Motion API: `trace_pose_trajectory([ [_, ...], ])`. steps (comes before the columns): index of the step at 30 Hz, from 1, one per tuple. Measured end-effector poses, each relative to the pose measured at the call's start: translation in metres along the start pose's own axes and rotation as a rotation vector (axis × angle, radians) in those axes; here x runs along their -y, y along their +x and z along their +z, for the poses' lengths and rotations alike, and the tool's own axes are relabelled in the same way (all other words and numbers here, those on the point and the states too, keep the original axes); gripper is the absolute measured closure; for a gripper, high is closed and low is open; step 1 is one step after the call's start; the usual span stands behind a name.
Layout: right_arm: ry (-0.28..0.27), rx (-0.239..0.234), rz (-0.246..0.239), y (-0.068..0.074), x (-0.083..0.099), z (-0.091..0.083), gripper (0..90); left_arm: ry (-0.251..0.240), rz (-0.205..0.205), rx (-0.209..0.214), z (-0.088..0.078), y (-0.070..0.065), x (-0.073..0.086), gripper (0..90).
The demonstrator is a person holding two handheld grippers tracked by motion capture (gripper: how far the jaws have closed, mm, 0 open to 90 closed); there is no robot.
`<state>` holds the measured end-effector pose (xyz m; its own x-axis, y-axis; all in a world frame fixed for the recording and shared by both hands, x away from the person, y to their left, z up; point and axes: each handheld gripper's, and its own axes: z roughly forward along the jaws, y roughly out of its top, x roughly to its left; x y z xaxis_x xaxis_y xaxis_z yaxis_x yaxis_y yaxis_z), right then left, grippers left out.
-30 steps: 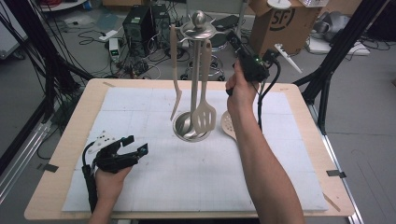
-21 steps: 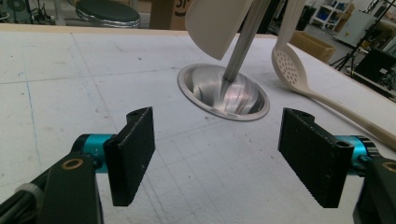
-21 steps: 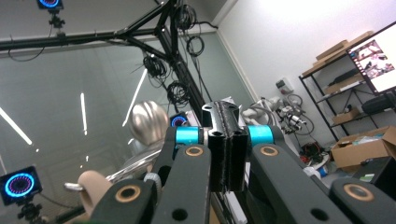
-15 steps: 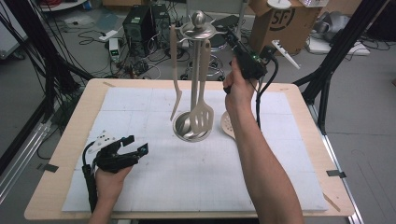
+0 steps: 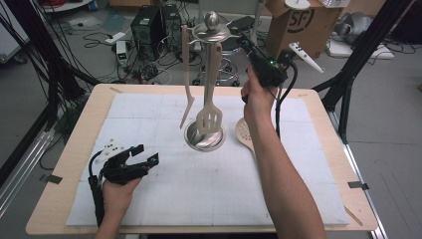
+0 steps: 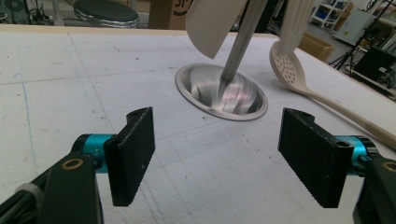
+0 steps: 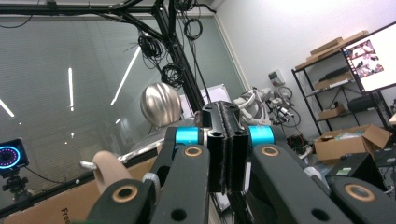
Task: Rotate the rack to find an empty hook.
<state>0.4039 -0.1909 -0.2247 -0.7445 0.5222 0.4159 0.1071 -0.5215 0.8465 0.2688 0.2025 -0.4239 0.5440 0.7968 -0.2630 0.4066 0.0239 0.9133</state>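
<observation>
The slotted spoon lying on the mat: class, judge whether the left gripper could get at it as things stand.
Probably yes. The left gripper has its jaws wide open and empty, low over the mat. The slotted spoon lies flat beyond the utensil stand's steel base, its bowl uncovered, so a path around the right of that base looks free.

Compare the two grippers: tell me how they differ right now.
The left gripper rests low on the white mat, jaws wide open and empty. The right gripper is raised beside the utensil stand top, jaws pressed shut with nothing seen between them. Both have black jaws and are hand-held.
</observation>
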Motion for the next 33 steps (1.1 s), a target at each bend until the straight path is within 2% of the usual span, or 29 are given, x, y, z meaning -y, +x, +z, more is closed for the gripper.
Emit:
trace_pose_trajectory([
  [2, 0.000, 0.002, -0.011, 0.001, 0.001, 0.000, 90.0, 0.000, 0.000, 0.002, 0.000, 0.000, 0.000, 27.8],
  [5, -0.002, 0.003, 0.022, 0.003, 0.005, -0.002, 90.0, -0.001, 0.000, 0.001, 0.000, -0.001, 0.000, 27.8],
  [9, 0.010, -0.012, 0.026, 0.009, 0.013, -0.003, 90.0, -0.001, 0.001, 0.000, 0.001, -0.001, 0.000, 27.8],
  [15, 0.022, -0.050, -0.035, 0.028, 0.021, -0.002, 90.0, 0.000, 0.002, 0.005, 0.001, -0.002, 0.000, 27.8],
  [21, 0.031, -0.035, -0.052, 0.033, 0.025, 0.000, 90.0, 0.001, 0.003, 0.002, 0.001, -0.002, 0.000, 27.8],
  [25, 0.036, -0.026, -0.094, 0.041, 0.025, -0.001, 90.0, 0.005, 0.013, 0.004, 0.002, -0.002, 0.000, 27.8],
  [30, 0.048, -0.023, -0.149, 0.053, 0.029, 0.003, 90.0, 0.005, 0.006, 0.003, 0.002, -0.002, 0.000, 27.9],
  [33, 0.051, -0.034, -0.157, 0.057, 0.030, 0.006, 90.0, 0.005, 0.009, 0.001, 0.002, -0.002, 0.000, 27.9],
])
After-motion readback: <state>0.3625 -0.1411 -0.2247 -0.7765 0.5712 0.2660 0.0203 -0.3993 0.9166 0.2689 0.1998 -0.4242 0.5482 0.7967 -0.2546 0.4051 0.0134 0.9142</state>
